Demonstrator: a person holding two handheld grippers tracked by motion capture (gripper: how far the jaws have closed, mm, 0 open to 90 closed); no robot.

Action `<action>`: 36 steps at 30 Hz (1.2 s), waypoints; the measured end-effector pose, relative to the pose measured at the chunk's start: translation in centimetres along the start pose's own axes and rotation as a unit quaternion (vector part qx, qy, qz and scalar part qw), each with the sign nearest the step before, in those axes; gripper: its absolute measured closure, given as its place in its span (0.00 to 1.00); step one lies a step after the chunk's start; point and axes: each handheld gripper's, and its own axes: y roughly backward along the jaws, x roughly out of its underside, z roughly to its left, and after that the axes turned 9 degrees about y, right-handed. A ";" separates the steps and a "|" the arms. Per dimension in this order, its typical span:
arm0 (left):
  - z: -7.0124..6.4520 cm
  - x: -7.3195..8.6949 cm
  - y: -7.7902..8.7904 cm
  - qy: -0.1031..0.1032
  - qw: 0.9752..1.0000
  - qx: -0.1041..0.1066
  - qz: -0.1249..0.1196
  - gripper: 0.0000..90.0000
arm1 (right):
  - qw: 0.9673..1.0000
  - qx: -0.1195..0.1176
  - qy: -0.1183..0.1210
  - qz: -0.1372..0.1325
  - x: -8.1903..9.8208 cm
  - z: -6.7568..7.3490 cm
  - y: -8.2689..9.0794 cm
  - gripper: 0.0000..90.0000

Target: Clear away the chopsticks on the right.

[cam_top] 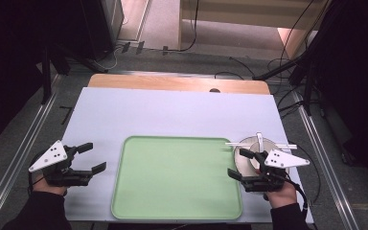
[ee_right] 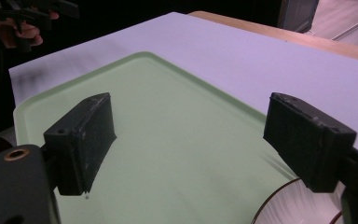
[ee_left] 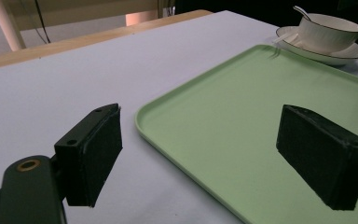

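Right now both grippers hover with nothing between their jaws. Seen from the high view, the left gripper [cam_top: 90, 156] sits over the bare white table cover [cam_top: 172, 110], its jaws spread wide and aimed toward the left rim of the green tray [cam_top: 177, 178], which lies just beyond their tips. From the left gripper view, the near corner of the tray [ee_left: 261, 121] runs up between the two black pads [ee_left: 95, 154]: the left-hand pad hangs over the white cover and the right-hand pad over the green surface. Far past the jaws, up at the right, stands a white bowl [ee_left: 328, 31] on a plate [ee_left: 328, 55], with a spoon [ee_left: 302, 11] resting in it. The right gripper [cam_top: 237, 164] also holds its jaws wide apart, and in the high view it hovers over the near-left part of the plate [cam_top: 244, 160], tips pointing at the tray's right edge. From the right gripper view, the tray [ee_right: 177, 140] spreads out between and beyond the pads, a pale curve of the plate's rim [ee_right: 289, 205] shows just under the right-hand pad, and the other hand with its gripper shows far off beyond the left-hand pad.
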 end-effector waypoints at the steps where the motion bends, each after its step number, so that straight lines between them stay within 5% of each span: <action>1: 0.0 0.0 0.0 -0.001 1.000 -0.001 0.001 0.16 | 1.000 0.001 -0.001 0.001 0.0 0.0 0.0 0.18; 11: 0.0 0.0 0.0 -0.002 1.000 0.000 0.004 0.16 | 1.000 0.006 -0.001 0.008 -0.1 0.1 0.0 0.17; 15: 0.0 0.0 -0.1 -0.002 1.000 0.001 0.006 0.16 | 1.000 0.006 -0.019 0.006 -0.2 -0.1 0.2 0.16; 33: 0.0 0.1 -0.2 -0.002 1.000 0.000 0.013 0.16 | 1.000 0.001 -0.006 0.026 -0.6 0.7 -0.3 0.15; 36: -0.1 0.1 -0.2 -0.001 1.000 0.003 0.016 0.16 | 0.999 -0.019 -0.008 0.040 -1.1 0.7 -0.1 0.15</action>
